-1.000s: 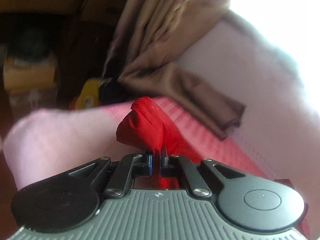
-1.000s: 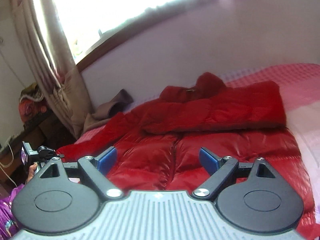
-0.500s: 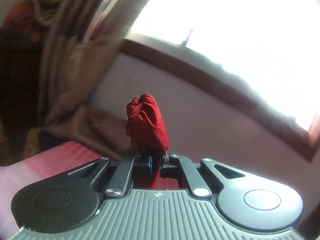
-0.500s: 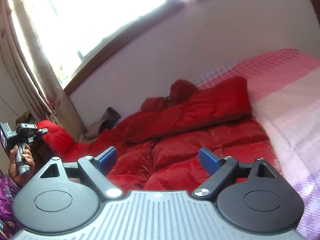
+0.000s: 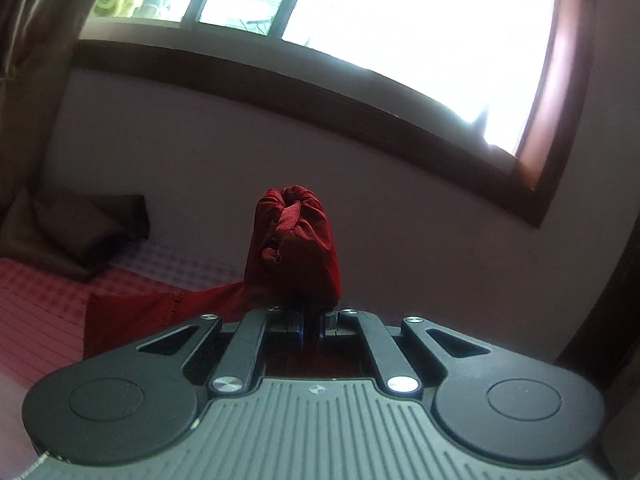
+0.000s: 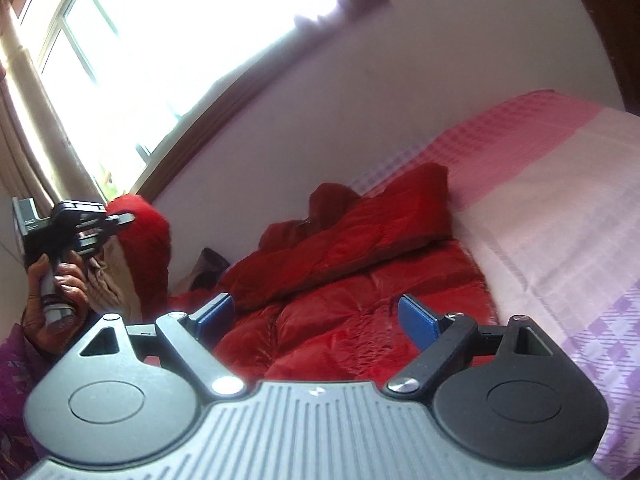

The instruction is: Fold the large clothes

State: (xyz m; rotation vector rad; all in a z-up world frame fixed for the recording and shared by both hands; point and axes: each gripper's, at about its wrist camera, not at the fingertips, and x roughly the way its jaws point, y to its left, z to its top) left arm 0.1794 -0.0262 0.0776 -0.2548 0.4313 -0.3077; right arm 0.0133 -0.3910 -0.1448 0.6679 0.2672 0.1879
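- Left gripper (image 5: 310, 326) is clamping the red jacket's sleeve cuff (image 5: 294, 248), now lifted from the bed (image 6: 560, 208) toward the window — fold-over starting.
- Right gripper (image 6: 316, 316) is hanging wide, empty, over the jacket (image 6: 360, 280) on the bed.

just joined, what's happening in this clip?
A person is folding a red puffer jacket spread on a bed. The left gripper is shut on a sleeve cuff and holds it lifted off the bed, over by the window. The right gripper hangs open above the jacket's body, holding nothing. The other sleeve already lies folded across the chest.
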